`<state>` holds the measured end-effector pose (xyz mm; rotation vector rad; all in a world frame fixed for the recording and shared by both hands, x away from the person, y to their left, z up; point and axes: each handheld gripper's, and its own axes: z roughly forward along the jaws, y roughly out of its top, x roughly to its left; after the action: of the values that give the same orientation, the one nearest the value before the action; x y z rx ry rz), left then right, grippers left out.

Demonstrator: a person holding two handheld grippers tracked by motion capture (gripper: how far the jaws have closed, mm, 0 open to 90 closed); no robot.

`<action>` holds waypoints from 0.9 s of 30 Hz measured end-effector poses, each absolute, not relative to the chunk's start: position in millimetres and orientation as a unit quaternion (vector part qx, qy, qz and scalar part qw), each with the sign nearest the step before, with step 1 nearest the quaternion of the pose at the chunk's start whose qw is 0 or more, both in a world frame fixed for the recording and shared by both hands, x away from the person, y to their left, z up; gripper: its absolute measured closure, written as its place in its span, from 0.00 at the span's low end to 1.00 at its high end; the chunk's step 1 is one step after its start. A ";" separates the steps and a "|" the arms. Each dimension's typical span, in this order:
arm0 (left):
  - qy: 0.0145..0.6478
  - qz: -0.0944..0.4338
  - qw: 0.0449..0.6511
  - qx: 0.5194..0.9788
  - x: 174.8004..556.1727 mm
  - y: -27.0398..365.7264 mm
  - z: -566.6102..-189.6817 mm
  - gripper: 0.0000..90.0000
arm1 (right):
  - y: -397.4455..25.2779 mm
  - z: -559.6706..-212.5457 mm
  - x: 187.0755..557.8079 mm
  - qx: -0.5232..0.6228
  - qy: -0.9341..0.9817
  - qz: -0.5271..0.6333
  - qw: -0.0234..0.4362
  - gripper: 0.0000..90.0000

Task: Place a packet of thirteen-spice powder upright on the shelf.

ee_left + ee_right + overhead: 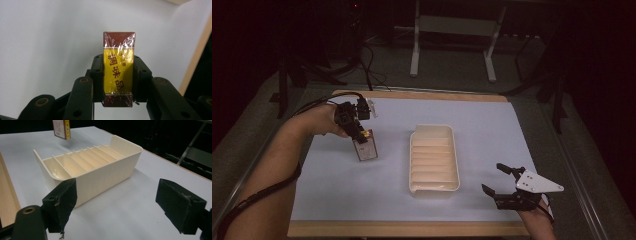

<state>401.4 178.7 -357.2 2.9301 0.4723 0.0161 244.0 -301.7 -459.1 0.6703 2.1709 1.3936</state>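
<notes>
The small packet was a flat rectangular box wrapped in shiny clear film, yellow across the middle with dark red bands at both ends and dark red characters along its length. It was clamped by its two long sides in the left gripper, held above the pale table, left of the cream tray.

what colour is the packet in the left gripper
Yellow with dark red ends, the packet shows best in the left gripper view.

A pale blue sheet is covering the wooden-edged table. Beyond it, white metal stand legs are resting on grey carpet, with black cables trailing. The room is lying dark, perhaps unlit.
</notes>
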 end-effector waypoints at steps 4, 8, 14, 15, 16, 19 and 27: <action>0.150 0.012 0.109 0.983 397.1 171.1 -343.3 0.76 | -301.6 -459.0 244.1 0.243 0.792 0.508 0.235 0.19; 0.139 0.020 0.136 0.981 393.8 163.0 -327.4 0.76 | -301.2 -458.7 244.1 0.243 0.792 0.509 0.235 0.19; 0.120 0.022 0.160 0.980 391.3 147.1 -308.9 0.76 | -300.6 -458.2 243.4 0.241 0.793 0.509 0.232 0.19; 0.116 0.020 0.162 0.980 391.5 144.3 -306.0 0.76 | -300.1 -458.0 242.9 0.240 0.793 0.510 0.232 0.19; 0.108 0.024 0.165 0.980 391.3 138.7 -301.4 0.76 | -299.9 -457.9 242.8 0.239 0.793 0.510 0.232 0.19; 0.105 0.023 0.171 0.979 391.4 132.3 -296.4 0.76 | -299.7 -457.6 242.7 0.237 0.793 0.511 0.233 0.19; 0.073 0.030 0.185 0.980 394.1 103.0 -280.2 0.76 | -299.2 -457.9 241.9 0.234 0.794 0.511 0.230 0.19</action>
<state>394.1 103.0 -280.2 2.7609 0.2053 0.0854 241.9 -299.2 -457.9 0.6436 2.1861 1.4073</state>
